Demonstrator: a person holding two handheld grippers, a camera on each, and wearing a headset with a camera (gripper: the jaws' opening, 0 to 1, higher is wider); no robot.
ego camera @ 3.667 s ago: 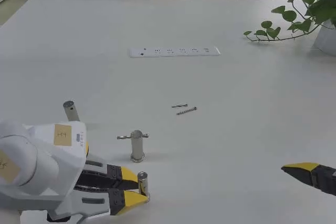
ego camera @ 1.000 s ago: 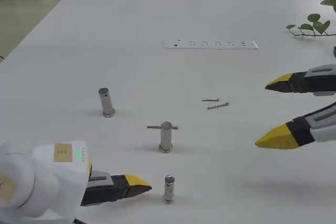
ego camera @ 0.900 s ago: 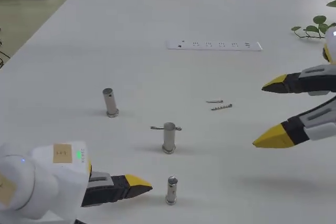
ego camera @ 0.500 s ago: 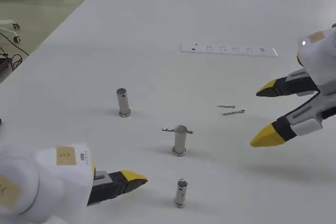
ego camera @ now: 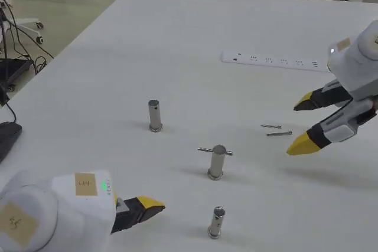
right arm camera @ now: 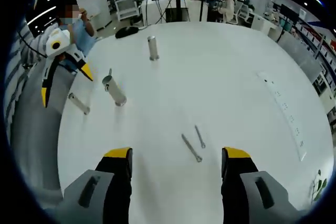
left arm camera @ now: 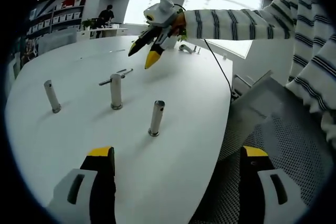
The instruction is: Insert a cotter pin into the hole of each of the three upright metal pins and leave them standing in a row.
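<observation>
Three upright metal pins stand in a slanting row on the white table: the far pin (ego camera: 155, 115), the middle pin (ego camera: 217, 162) with a cotter pin through its hole, and the near pin (ego camera: 217, 222). Two loose cotter pins (ego camera: 275, 130) lie side by side to the right. My right gripper (ego camera: 302, 124) hovers open just right of them, and in the right gripper view the loose cotter pins (right arm camera: 195, 142) lie ahead between its jaws. My left gripper (ego camera: 142, 209) is open, left of the near pin and apart from it. In the left gripper view the near pin (left arm camera: 156, 117) stands ahead.
A white power strip (ego camera: 277, 61) lies further back on the table. The table's left edge drops to a floor with cables and chairs. A person's striped sleeve (left arm camera: 247, 17) holds the right gripper.
My left gripper has let go of the near pin and drawn back to its left. My right gripper has come in from the right toward the loose cotter pins. The head camera has shifted.
</observation>
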